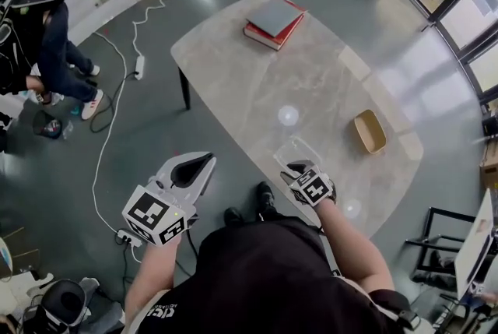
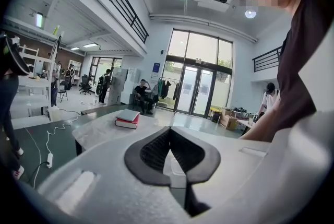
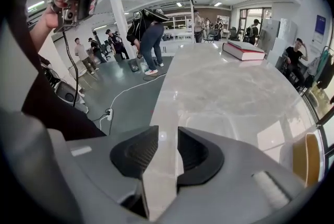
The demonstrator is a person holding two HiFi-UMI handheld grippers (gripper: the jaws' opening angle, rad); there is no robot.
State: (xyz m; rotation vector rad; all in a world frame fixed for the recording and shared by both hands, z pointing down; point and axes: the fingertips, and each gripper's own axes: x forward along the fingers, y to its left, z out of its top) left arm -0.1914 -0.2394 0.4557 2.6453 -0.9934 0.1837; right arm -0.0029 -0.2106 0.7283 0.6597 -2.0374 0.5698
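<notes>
Marble tabletop (image 1: 311, 75): right claw (image 1: 297, 168), jaws apart and empty, points at a clear container (image 1: 296, 150) at its 12 o'clock, within easy reach; left claw (image 1: 201, 165), jaws together, hangs unused over the floor (image 1: 156, 114).

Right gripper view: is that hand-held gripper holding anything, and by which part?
Nothing is held: the right hand-held gripper has its jaws apart, only the pale marble table showing between them; the clear plastic container lies just ahead.
</notes>
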